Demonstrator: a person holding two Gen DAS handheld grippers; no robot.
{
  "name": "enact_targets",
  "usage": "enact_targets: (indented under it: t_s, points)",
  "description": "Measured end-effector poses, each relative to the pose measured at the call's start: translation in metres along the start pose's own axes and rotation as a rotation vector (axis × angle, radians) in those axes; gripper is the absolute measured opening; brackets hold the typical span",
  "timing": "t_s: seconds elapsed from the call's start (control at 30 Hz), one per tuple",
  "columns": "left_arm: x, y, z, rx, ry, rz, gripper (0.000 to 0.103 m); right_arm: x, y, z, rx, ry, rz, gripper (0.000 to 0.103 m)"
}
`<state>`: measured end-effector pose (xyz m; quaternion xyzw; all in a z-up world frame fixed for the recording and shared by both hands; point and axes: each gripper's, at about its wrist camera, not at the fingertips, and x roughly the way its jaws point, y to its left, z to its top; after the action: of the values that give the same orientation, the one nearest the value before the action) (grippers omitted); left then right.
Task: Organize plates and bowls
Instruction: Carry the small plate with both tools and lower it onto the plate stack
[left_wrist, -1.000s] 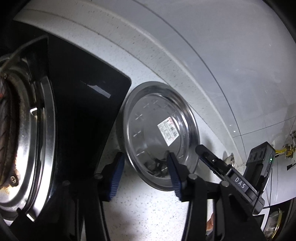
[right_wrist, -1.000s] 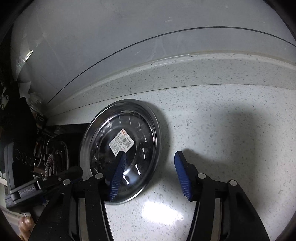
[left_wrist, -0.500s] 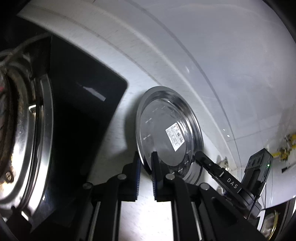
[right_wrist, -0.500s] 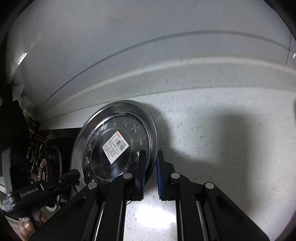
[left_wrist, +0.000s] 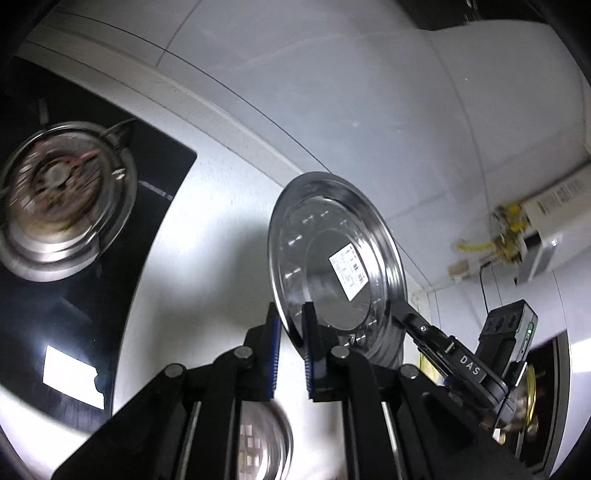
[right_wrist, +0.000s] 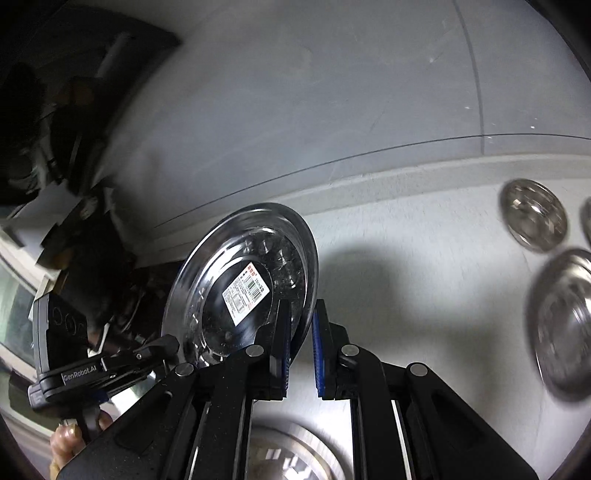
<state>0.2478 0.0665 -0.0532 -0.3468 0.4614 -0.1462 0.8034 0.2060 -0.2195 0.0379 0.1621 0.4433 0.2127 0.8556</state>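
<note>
Plate (left_wrist: 332, 266) lifted off bench (right_wrist: 424, 258), both jaws clamped on its rim; next we stack it on other plates (right_wrist: 565, 325).

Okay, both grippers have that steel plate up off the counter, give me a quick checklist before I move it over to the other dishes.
1. Left gripper shut on the plate rim: ok; the rim sits between its blue pads.
2. Right gripper shut on the opposite rim: ok.
3. Plate lifted off the countertop: ok; it hangs tilted, its shadow falling on the counter.
4. Plate free of the stove burner: ok; apart from it.
5. Destination in view: ok; a small bowl and a larger plate lie to the right.
6. Dish below the grippers clear of the path: cannot tell; blurred and mostly hidden.
</note>
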Motion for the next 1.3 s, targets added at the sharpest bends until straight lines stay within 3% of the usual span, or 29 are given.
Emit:
enact_targets:
  t_s: [0.13, 0.27, 0.57, 1.03, 1.3]
  points:
    - [-0.045, 0.003, -0.041, -0.012, 0.033, -0.018, 0.01, -0.035, 0.014, -0.046, 0.02, 0.014, 0.002, 0.01]
    - [-0.075, 0.026, -0.089, -0.025, 0.075, -0.026, 0.01, -0.039, 0.015, -0.083, 0.061, 0.042, -0.005, 0.01]
    - [-0.065, 0.076, -0.155, -0.016, 0.193, 0.053, 0.01, -0.007, -0.008, -0.162, 0.162, 0.183, -0.103, 0.01]
    - [-0.035, 0.099, -0.159, 0.01, 0.282, 0.101, 0.01, 0.011, -0.014, -0.193, 0.213, 0.231, -0.182, 0.011]
    - [-0.024, 0.099, -0.158, 0.024, 0.293, 0.123, 0.01, 0.018, -0.008, -0.189, 0.171, 0.232, -0.193, 0.011]
